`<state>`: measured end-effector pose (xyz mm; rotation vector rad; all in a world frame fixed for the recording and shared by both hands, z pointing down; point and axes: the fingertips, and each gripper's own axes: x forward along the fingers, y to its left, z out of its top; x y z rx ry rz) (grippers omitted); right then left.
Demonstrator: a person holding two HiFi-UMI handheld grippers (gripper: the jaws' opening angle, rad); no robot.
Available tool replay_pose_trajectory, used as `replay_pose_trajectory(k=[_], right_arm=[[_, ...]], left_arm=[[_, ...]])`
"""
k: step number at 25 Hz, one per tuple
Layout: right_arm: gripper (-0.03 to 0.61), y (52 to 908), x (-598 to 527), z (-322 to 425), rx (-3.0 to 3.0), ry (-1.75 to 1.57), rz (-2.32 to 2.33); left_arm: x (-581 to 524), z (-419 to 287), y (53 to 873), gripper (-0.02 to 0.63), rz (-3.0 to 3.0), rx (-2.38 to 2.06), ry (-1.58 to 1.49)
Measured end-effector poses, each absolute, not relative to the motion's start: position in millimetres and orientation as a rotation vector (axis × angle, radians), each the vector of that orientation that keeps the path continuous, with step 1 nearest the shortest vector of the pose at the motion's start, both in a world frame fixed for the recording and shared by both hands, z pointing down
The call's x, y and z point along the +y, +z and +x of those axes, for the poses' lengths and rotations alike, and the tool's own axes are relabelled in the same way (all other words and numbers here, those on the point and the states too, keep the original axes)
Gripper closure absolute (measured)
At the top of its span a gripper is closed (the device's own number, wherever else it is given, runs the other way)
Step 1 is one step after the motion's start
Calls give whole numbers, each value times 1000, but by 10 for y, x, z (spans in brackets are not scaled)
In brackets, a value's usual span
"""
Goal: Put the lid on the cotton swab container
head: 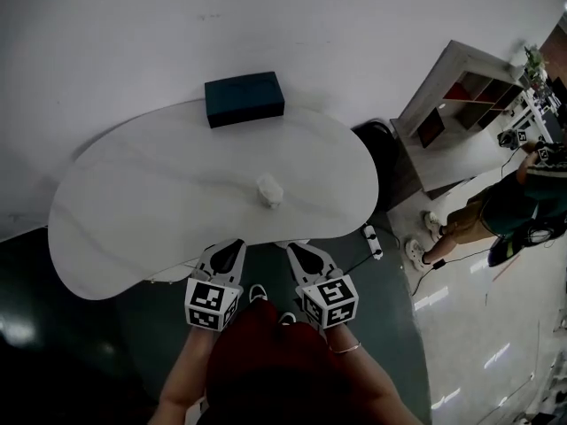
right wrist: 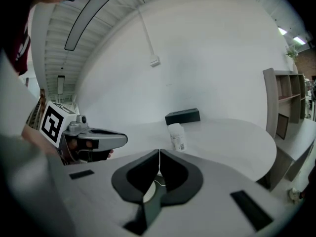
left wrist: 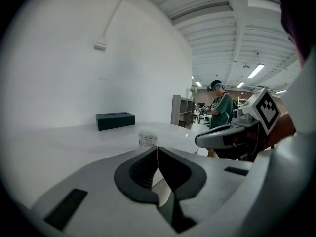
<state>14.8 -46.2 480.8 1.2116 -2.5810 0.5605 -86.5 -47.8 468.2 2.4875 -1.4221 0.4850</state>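
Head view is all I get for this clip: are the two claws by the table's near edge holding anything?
Observer: No. In the left gripper view the left claw is shut, jaws together, nothing between them.
Operator: And the right one?
Observer: The right claw is also shut and empty in its own view.
Operator: Anything on the container's side?
Observer: The cotton swab container stands upright with a printed label on its side, too small to read.

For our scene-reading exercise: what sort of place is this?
Probably a lab or workshop hall: a white table by a bare wall, open shelves, strip lights on a ribbed ceiling.
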Motion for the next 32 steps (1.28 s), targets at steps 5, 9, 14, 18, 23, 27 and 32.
replay_pose_trajectory(k=[5,9,14,18,23,27,32], right_arm=[[563,4725,-267,227,-2600,533,1206],[563,4636,-123,265,-2618,520,1197],[563,4515,59,337,-2637,485,1207],[563,4516,152,409,-2630,473,1224],[563,4518,296,466,-2614,450,1230],[563,4501,402,519,-2618,440,1230],[563,4503,472,577,-2624,437,1235]], left_arm=[[-263,-820,4634,588,2482,-1459,481],[-98,-770,4579,588,2478,-1481,478],[89,-675,4531,588,2485,-1496,477],[175,-612,4505,588,2502,-1494,478],[287,-575,4505,588,2509,-1499,484],[394,-567,4485,588,2507,-1518,484],[491,-561,4479,588,2498,-1544,473]])
